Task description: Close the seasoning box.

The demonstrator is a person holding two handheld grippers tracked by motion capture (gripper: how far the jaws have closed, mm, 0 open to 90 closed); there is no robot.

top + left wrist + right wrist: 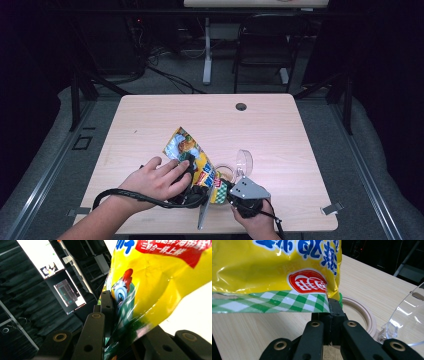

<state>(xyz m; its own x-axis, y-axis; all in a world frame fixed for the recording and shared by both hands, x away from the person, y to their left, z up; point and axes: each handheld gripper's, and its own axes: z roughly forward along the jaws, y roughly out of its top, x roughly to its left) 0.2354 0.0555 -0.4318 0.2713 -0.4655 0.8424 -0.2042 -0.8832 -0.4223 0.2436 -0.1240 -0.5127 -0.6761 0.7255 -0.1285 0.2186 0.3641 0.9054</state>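
Item: snack bag (192, 157), printed yellow foil, held up off the worktop (150, 120) near its front edge, slanting between both grippers above a beige ring (364, 315) and a clear cup (244, 161). Left gripper (112, 315) fingers clenched on one bottom corner, right gripper (333, 312) fingers clenched on the green-checked seam. Handling, as judged: light, soft, crinkly, slippery film; grip the flat sealed edges, not the puffed middle
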